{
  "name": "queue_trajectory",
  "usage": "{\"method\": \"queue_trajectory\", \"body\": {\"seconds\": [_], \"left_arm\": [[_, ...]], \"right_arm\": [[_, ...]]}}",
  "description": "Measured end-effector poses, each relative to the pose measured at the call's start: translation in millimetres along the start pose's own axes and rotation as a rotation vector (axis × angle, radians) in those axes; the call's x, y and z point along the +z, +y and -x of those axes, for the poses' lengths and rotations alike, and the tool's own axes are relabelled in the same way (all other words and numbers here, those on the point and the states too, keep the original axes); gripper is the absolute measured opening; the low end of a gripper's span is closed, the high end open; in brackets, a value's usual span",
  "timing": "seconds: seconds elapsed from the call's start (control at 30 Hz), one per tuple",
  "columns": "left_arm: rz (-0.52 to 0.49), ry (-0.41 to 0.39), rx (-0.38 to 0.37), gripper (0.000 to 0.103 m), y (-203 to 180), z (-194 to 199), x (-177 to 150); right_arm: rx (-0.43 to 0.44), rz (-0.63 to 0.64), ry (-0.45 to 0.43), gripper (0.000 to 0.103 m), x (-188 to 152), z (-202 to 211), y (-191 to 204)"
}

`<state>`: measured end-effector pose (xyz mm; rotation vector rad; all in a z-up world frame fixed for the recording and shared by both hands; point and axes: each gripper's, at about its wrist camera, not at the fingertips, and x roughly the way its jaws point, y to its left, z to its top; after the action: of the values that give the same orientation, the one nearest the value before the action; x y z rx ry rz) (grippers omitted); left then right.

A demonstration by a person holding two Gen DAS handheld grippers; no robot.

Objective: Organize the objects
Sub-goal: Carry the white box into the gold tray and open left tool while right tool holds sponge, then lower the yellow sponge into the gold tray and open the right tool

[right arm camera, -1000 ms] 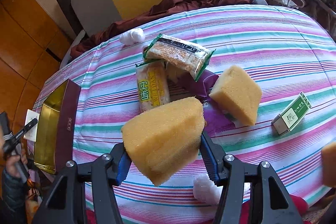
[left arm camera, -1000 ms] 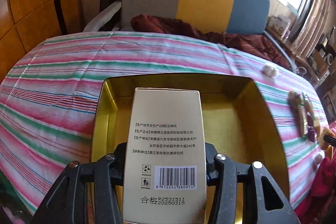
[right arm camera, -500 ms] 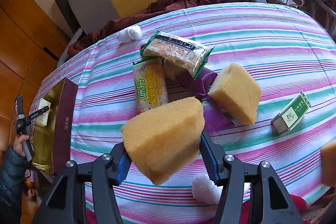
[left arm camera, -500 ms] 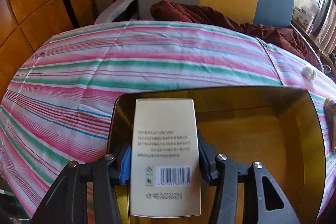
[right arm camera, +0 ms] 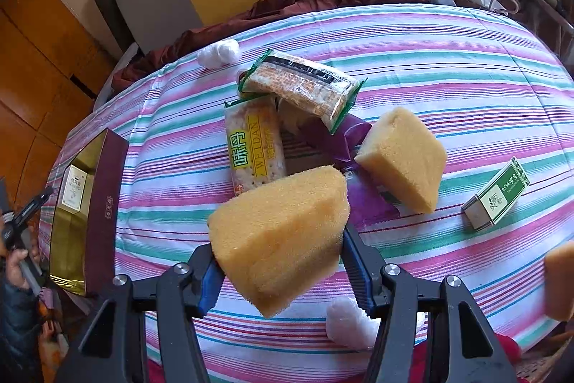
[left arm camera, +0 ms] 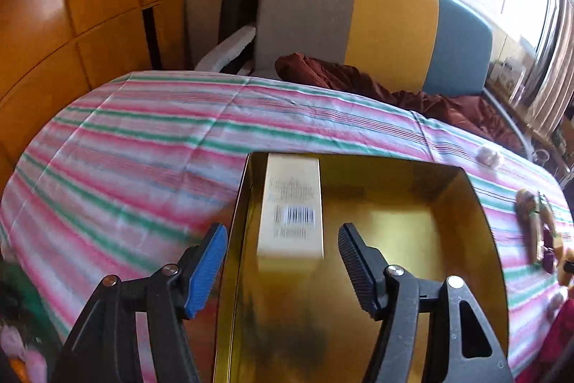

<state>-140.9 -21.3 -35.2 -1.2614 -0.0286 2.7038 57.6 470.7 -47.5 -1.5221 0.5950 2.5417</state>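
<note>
My left tongs (left arm camera: 283,261) are apart, the carton let go; my right tongs (right arm camera: 280,264) clamp a sponge (right arm camera: 280,236).

Nearest me on the left, the jaws have just been opening and touch nothing; the carton (left arm camera: 291,209) lies beyond them along the left wall of the gold tray (left arm camera: 462,192). On the right, past the held sponge, I see a cotton ball (right arm camera: 346,318), cracker packs (right arm camera: 256,146), a second sponge (right arm camera: 403,160) and a green box (right arm camera: 497,194) on the striped cloth (right arm camera: 448,60).
</note>
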Motion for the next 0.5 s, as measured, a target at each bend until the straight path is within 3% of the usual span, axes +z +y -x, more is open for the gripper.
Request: {"method": "queue_trajectory", "body": {"seconds": [0.23, 0.5], "left_arm": [[0.071, 0.021, -0.052, 0.065, 10, 35, -48], [0.132, 0.030, -0.084, 0.065, 20, 51, -73]], "right_arm": [[-0.053, 0.078, 0.008, 0.060, 1, -5, 31], [0.061, 0.325, -0.023, 0.060, -3, -7, 158]]}}
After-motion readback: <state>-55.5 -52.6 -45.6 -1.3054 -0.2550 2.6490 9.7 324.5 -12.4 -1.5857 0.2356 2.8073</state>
